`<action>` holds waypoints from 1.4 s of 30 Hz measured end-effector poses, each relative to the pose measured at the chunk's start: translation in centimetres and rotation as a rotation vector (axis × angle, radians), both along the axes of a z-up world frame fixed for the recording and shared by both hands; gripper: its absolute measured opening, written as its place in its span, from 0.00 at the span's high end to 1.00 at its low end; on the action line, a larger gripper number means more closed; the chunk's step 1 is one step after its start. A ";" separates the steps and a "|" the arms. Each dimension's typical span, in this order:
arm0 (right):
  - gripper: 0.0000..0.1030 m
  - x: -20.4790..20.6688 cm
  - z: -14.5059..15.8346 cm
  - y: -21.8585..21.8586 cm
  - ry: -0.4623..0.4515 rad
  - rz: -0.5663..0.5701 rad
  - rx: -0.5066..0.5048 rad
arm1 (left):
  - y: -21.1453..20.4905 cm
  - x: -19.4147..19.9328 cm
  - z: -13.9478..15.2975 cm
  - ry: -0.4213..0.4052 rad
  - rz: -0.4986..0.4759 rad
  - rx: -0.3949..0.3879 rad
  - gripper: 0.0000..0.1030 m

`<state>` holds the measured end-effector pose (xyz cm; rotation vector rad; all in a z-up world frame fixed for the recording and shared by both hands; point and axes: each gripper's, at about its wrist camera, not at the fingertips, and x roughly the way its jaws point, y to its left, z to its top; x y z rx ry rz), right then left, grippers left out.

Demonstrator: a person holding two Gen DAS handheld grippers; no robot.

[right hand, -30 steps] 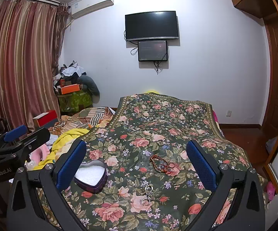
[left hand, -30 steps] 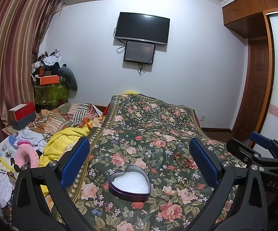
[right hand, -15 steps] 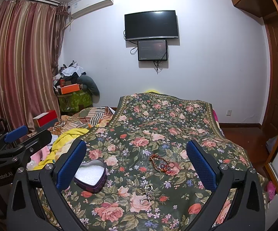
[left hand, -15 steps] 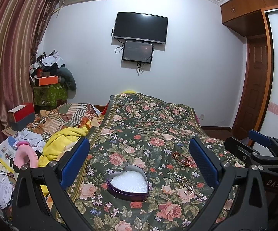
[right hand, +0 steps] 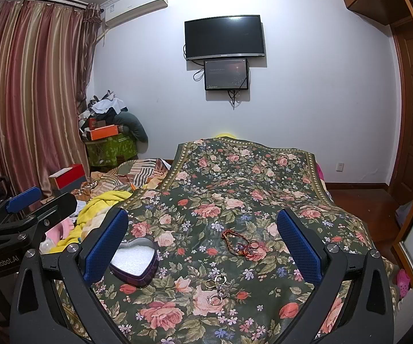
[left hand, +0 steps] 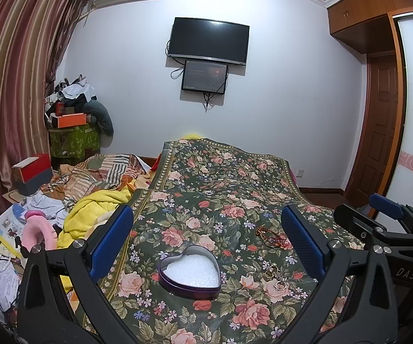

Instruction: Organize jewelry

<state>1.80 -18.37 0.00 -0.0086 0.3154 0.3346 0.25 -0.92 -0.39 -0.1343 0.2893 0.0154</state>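
A purple heart-shaped tin [left hand: 190, 272] with white foam inside lies on the floral bedspread [left hand: 223, 177]; it also shows in the right wrist view as the tin [right hand: 134, 261]. Right of it lie several small rings [left hand: 276, 276], seen again as rings [right hand: 217, 288]. A red beaded bracelet [left hand: 272, 236] lies farther back, also the bracelet [right hand: 241, 242]. My left gripper [left hand: 206, 243] hangs open above the tin, holding nothing. My right gripper [right hand: 202, 243] is open above the rings and bracelet, empty.
A yellow blanket [left hand: 92, 215] and a striped quilt [left hand: 103, 172] pile up left of the bedspread. Boxes and clothes crowd the left corner [left hand: 72, 120]. A TV [left hand: 208, 40] hangs on the far wall. A wooden door [left hand: 378, 126] stands at right.
Both views have shifted only slightly; the left gripper drifted a little so the tin sits more centred between its fingers. Nothing on the bed has moved.
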 end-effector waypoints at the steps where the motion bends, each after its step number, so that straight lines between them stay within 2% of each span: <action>1: 0.00 0.0 0.0 0.0 0.000 0.000 0.000 | 0.0 0.0 0.0 0.000 -0.001 0.000 0.00; 42: 0.00 0.4 0.1 -0.4 0.019 -0.005 -0.007 | -0.2 0.2 0.2 0.008 -0.004 0.002 0.00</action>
